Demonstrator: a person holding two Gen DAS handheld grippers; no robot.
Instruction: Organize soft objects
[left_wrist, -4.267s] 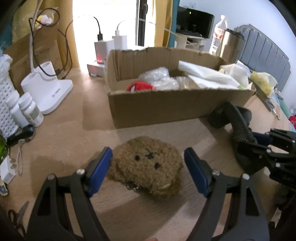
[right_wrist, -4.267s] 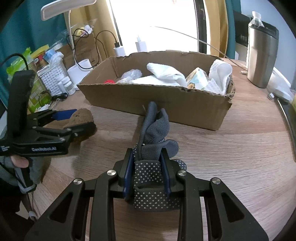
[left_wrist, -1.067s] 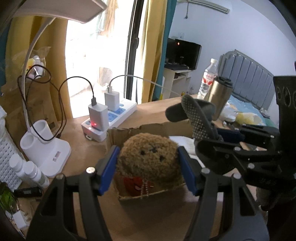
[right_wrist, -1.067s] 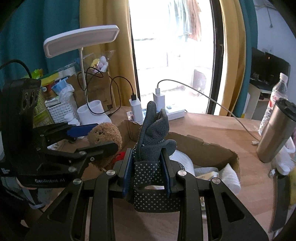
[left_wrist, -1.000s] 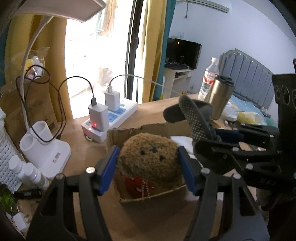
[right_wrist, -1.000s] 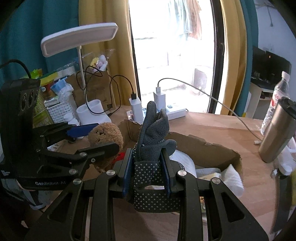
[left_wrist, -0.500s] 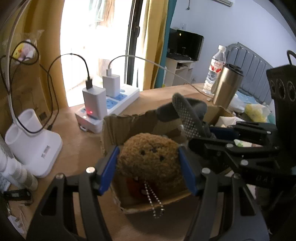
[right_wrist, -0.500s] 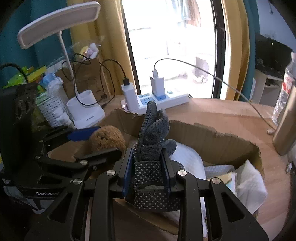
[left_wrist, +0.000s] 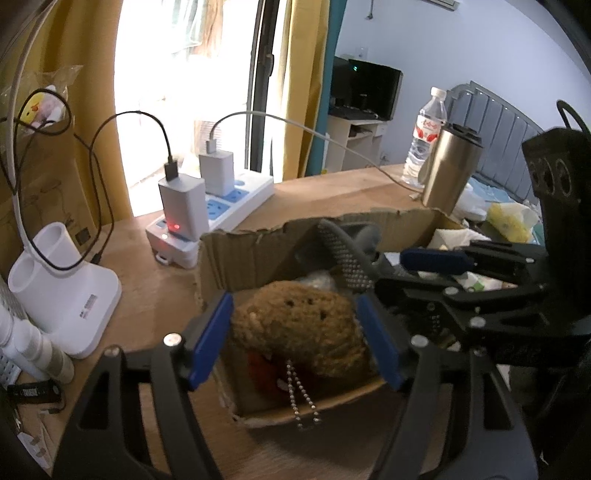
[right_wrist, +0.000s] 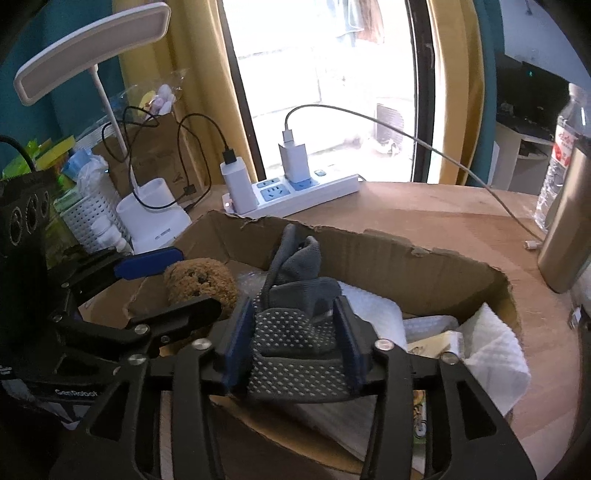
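Tongs, both tilted down over the cardboard box (right_wrist: 436, 266), just opening: left (left_wrist: 295, 341) around plush toy (left_wrist: 299, 328), right (right_wrist: 295, 341) around grey sock (right_wrist: 295, 295)

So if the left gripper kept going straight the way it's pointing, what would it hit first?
Probably the brown plush toy sitting between the left gripper pads, which have just been opening. Past it lies the cardboard box with a red item; depth is unclear.

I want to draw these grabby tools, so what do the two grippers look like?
Both are black plastic frames with cut-out holes and small silver screws. The left gripper and the right gripper each end in two flat blue pads. From the right camera, the left one's side shows white lettering and a boxy black block with round holes. No sleeves show clearly.
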